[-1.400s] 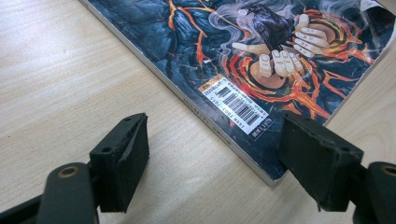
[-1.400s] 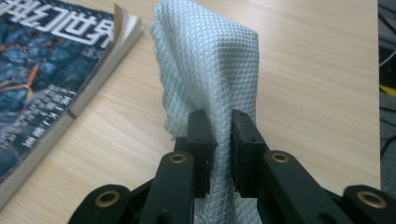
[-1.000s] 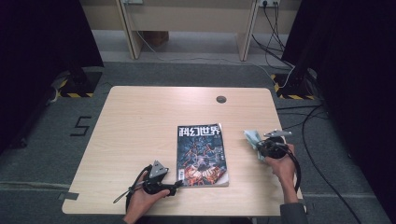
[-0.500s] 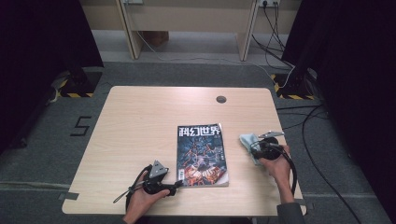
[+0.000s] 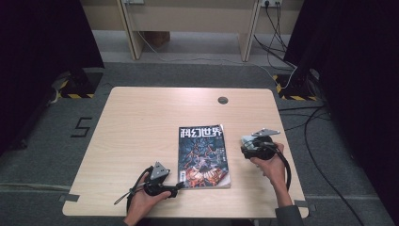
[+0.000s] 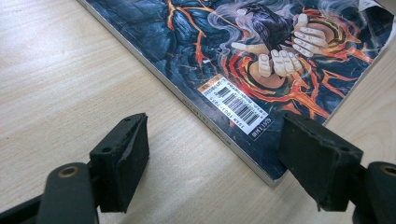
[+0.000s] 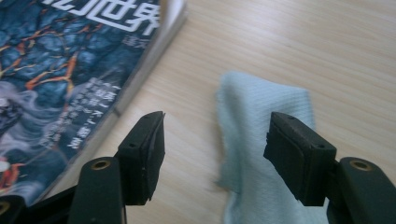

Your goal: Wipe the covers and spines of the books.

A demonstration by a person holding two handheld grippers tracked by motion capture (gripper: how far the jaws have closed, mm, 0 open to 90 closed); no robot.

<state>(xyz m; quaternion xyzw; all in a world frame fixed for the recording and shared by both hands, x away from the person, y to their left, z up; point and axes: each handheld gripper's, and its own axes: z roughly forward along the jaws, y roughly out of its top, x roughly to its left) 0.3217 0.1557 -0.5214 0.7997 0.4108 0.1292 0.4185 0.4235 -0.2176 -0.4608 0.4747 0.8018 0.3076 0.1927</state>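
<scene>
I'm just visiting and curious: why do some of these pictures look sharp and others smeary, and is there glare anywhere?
Right gripper view: the pale blue cloth and the magazine are smeared by motion blur. Left gripper view: sharp, the barcode label crisp, soft sheen on the wooden table. High view: evenly lit tabletop, dark curtains at both sides, faint shadows, no strong glare.

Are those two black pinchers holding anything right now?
No, nothing is held. The right tool has just been opening, and the pale blue cloth lies loose on the table between its jaws. The left tool stands open at the corner of the dark illustrated magazine.
</scene>
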